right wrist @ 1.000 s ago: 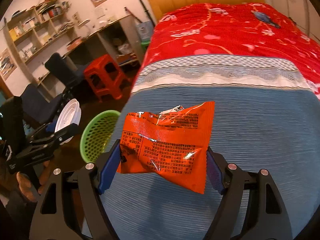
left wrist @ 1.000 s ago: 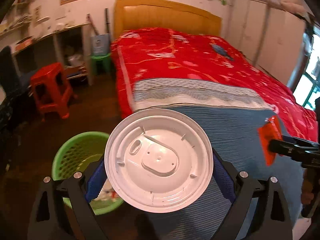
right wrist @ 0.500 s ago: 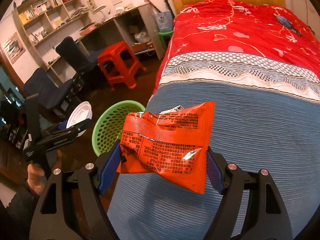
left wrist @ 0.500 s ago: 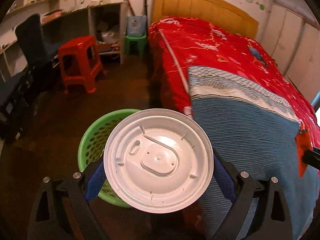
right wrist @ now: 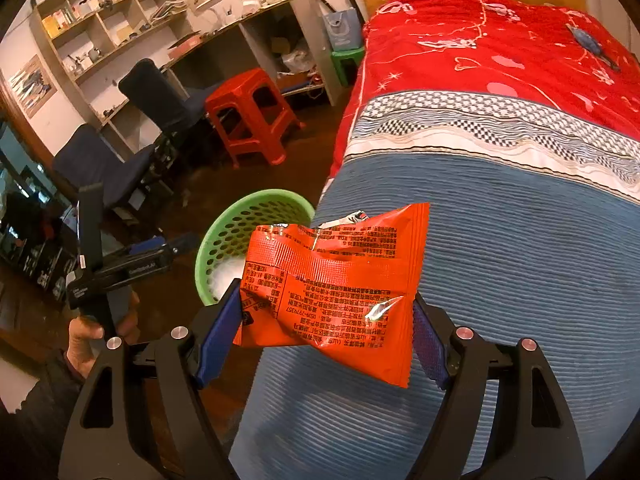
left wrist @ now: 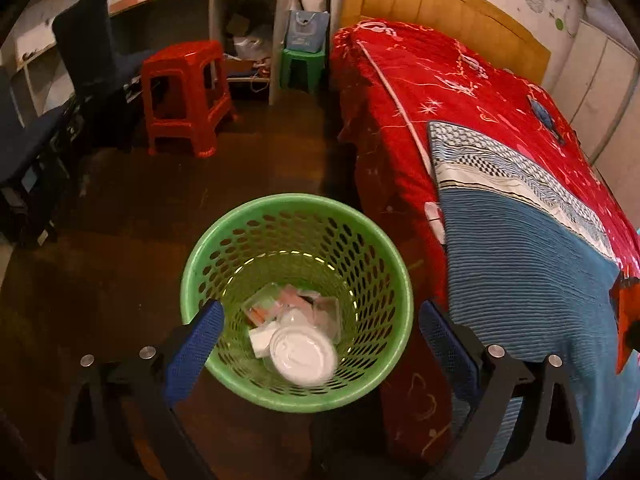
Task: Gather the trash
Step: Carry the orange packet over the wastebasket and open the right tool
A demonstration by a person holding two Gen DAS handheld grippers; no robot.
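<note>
My left gripper (left wrist: 320,336) is open and empty, right above the green basket (left wrist: 296,396) on the floor. A white round lid (left wrist: 302,354) lies inside it on other clear and orange trash. My right gripper (right wrist: 326,328) is shut on an orange snack wrapper (right wrist: 332,276) and holds it over the blue blanket at the bed's edge. The basket (right wrist: 224,236) shows to its left in the right wrist view, with the left gripper (right wrist: 176,242) beside it. The wrapper's edge (left wrist: 624,320) shows at the far right of the left wrist view.
The bed (left wrist: 520,200) with red and blue covers stands right of the basket. A red stool (left wrist: 184,96), a green stool (left wrist: 302,66), dark chairs (left wrist: 92,64) and a desk with shelves (right wrist: 120,40) line the far side of the dark wooden floor.
My left gripper swung left over the basket, opened and let go of the white lid, which now lies in the basket. My right gripper moved toward the basket, still holding the wrapper.
</note>
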